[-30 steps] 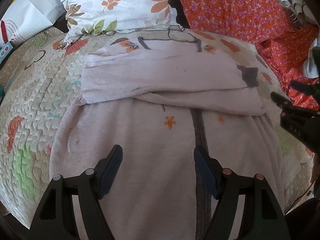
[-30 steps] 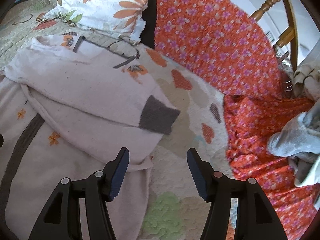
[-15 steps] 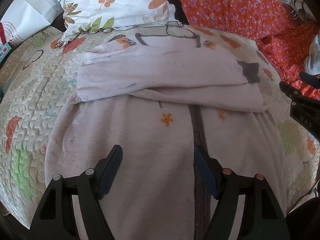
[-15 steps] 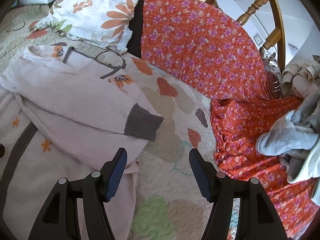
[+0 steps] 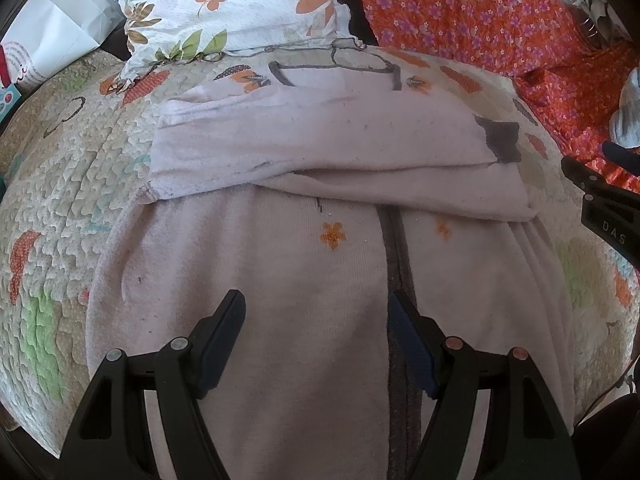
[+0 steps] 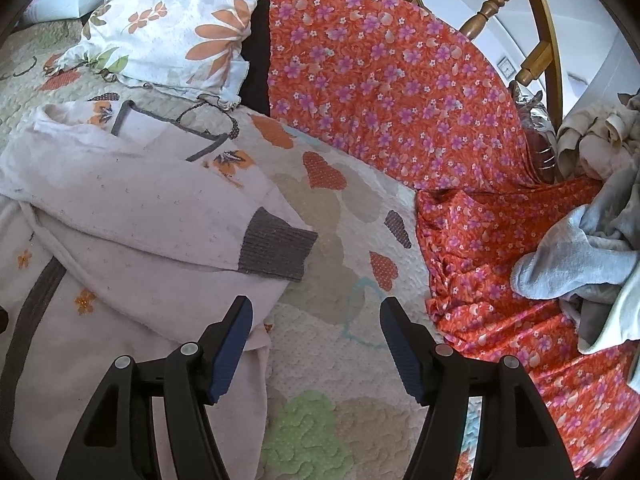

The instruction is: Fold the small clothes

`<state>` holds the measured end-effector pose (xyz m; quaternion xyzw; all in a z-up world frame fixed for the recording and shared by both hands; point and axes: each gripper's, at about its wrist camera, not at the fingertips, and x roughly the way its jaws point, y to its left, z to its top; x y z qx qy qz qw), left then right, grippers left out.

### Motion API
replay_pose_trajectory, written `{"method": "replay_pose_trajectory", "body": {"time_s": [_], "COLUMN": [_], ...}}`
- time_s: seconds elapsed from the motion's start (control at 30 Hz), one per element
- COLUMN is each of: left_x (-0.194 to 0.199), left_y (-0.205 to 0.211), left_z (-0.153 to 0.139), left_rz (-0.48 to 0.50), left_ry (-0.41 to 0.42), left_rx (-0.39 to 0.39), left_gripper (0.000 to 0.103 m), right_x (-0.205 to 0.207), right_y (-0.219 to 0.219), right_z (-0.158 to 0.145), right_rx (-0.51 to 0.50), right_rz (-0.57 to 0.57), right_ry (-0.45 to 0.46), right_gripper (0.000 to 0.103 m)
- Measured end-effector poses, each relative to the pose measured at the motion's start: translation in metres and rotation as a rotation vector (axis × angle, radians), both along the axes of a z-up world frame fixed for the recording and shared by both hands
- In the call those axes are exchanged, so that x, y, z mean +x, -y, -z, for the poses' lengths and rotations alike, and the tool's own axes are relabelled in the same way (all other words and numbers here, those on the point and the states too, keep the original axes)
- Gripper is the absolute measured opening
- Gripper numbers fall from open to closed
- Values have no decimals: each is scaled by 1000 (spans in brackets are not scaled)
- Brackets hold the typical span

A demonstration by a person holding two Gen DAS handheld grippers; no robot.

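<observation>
A pale pink child's garment (image 5: 320,264) with a dark centre stripe and small orange flowers lies flat on the quilt. Both sleeves are folded across its chest; the upper sleeve ends in a dark grey cuff (image 5: 502,140), also seen in the right wrist view (image 6: 276,250). My left gripper (image 5: 316,312) is open and empty above the garment's lower body. My right gripper (image 6: 316,316) is open and empty over the quilt, just right of the garment's edge (image 6: 132,240). It shows at the right edge of the left wrist view (image 5: 600,216).
A patterned quilt (image 6: 352,216) covers the bed. A white floral pillow (image 5: 240,4) and an orange floral cloth (image 6: 400,92) lie behind. A pile of grey and white clothes (image 6: 580,256) sits at the right. A wooden headboard (image 6: 532,44) stands behind.
Both grippers have drawn back a little from the garment and stayed open. The right gripper has swung slightly right, so more orange cloth and the clothes pile show.
</observation>
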<state>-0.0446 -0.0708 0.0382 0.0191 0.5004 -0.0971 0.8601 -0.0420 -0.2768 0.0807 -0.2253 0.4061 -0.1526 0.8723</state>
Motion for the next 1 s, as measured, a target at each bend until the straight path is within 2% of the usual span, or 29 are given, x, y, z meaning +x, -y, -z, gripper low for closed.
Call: {"method": "replay_pose_trajectory", "body": {"time_s": [0.43, 0.7, 1.0], "left_x": [-1, -10, -8], "left_y": [3, 14, 13], "left_z": [1, -9, -4], "left_rz": [3, 35, 21], "left_ry": [12, 86, 64], "left_rx": [16, 85, 114], "left_gripper": [73, 73, 74], "right_x": [1, 3, 5], "right_y": [-4, -6, -8], "right_z": [5, 15, 19], "right_rx": [7, 15, 24], "right_rz": [-15, -23, -32], "right_ry": [-12, -44, -62], "right_gripper": [73, 73, 74]}}
